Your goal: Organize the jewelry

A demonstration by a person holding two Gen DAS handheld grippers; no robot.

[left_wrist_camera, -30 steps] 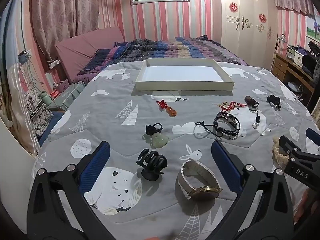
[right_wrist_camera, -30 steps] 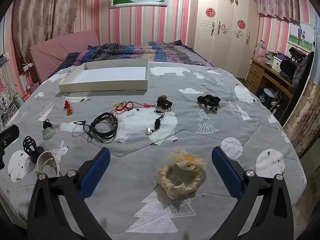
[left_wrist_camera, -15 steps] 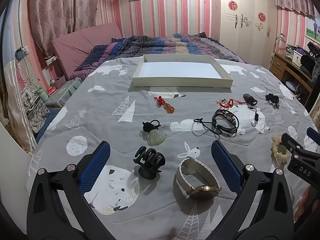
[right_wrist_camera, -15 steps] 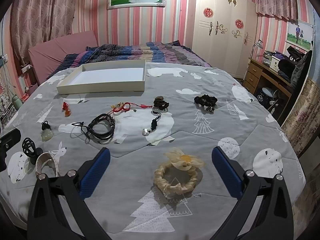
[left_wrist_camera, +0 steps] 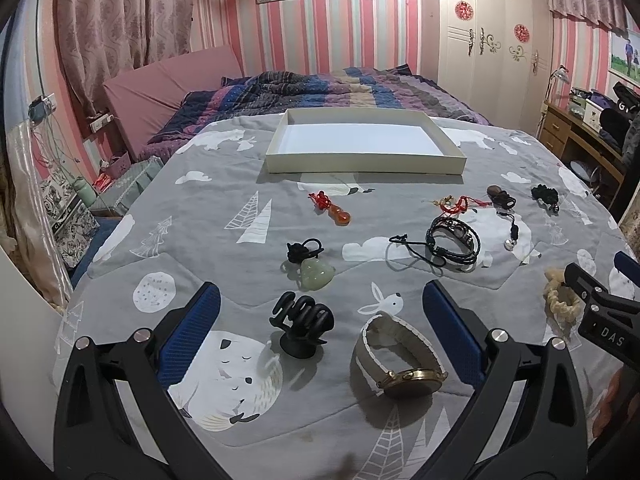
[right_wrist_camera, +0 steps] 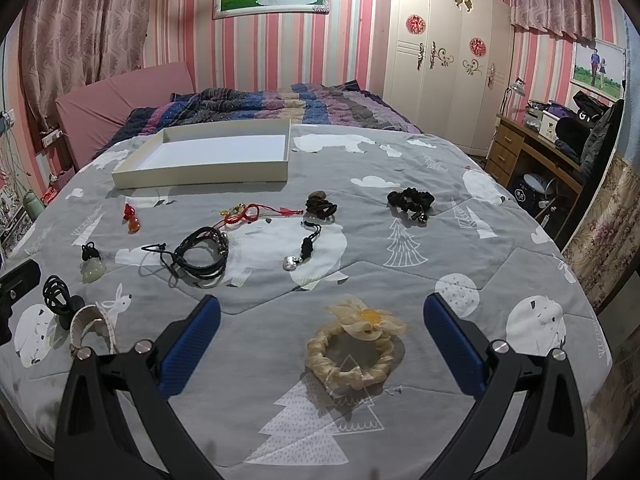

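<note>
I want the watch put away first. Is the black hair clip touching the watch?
Apart. In the left wrist view, grey blanket shows plainly between the black hair clip and the watch.

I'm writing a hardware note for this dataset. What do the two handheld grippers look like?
Both match: the left gripper and right gripper have matte black angular frames, silver round-head bolts at the joints, and long fingers faced with blue ribbed pads. In the left view, the right gripper's side carries white lettering "DAS". No cables show.
</note>
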